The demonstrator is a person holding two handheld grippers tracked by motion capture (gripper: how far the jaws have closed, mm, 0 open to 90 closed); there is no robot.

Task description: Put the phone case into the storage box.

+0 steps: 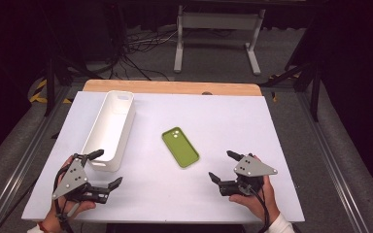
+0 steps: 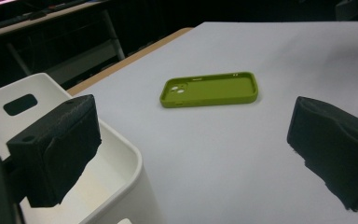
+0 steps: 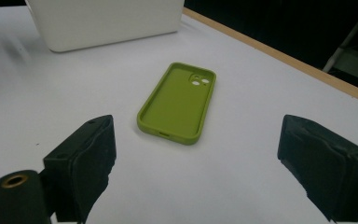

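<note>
A green phone case (image 1: 180, 146) is laid open side up mid-counter (image 1: 233, 121), right of a white bin (image 1: 110, 129). Both the left tongs (image 1: 108, 168) and right tongs (image 1: 222, 166) are held apart and empty near it.

white table (image 1: 252, 145): green phone case (image 1: 180, 146) mid, white bin (image 1: 110, 130) left.

White-covered table (image 1: 223, 111): bears all items listed.
Green silicone phone case (image 1: 180, 147): lies flat, open side up, near the table's middle, well apart from everything else.
Long white plastic bin (image 1: 110, 128): stands on the left half, left of the case, running from the far edge toward the near side.
Left gripper (image 1: 103, 168): near left corner, just before the bin's near end.
Right gripper (image 1: 222, 166): near right, right of and before the case.
</note>
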